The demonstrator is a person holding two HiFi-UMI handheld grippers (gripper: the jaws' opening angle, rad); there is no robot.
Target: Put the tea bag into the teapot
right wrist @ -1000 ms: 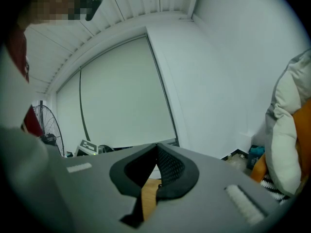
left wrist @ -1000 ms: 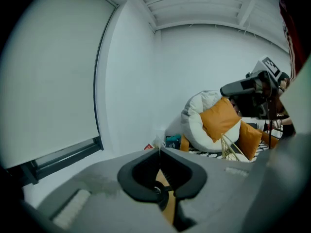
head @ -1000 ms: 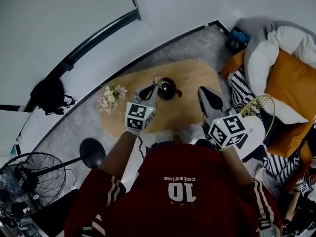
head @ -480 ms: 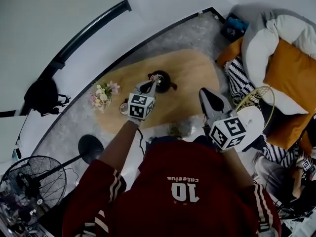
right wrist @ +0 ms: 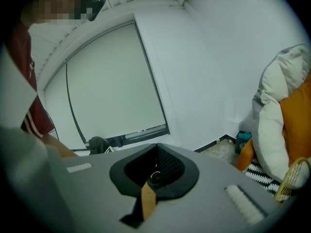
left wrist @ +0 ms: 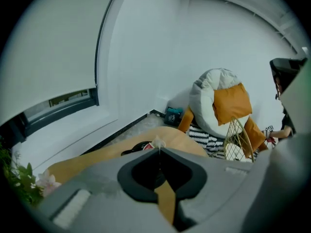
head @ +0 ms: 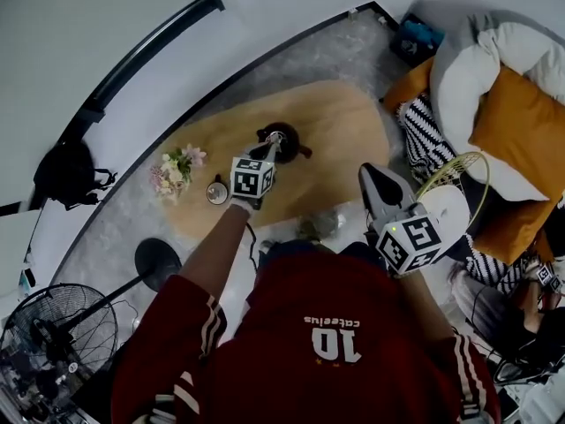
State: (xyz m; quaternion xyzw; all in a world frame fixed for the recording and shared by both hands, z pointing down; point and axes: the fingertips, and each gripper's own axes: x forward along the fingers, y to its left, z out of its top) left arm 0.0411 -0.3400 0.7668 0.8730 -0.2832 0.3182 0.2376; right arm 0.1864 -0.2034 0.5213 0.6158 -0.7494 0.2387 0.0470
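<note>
Down at the oval, pale wooden table [head: 335, 153], the left gripper [head: 275, 138] had its two grey jaws pressed together on a small, crumpled whitish tea bag [left wrist: 156, 143], with a scrap of red-printed paper showing just beside it. In the left gripper view the bag sat right at the meeting tips, directly over the round, glossy black teapot [left wrist: 132, 150]; whether the bag touched the pot could not be told. From the head view the teapot [head: 296, 144] stood near the middle of the table, its body partly covered by the gripper's nose. The right gripper [head: 365, 170] hung off the table's near edge, well apart from the teapot, its jaws closed on nothing in the right gripper view. A bunch of soft pink and white flowers [head: 173, 167] stood toward the table's left end, with a small round cup [head: 217, 191] near them. To the right lay a puffy white beanbag [head: 468, 95] with a smooth orange cushion [head: 516, 135], black-and-white striped cloth [head: 433, 144] and a yellow wire basket [head: 459, 179].
</note>
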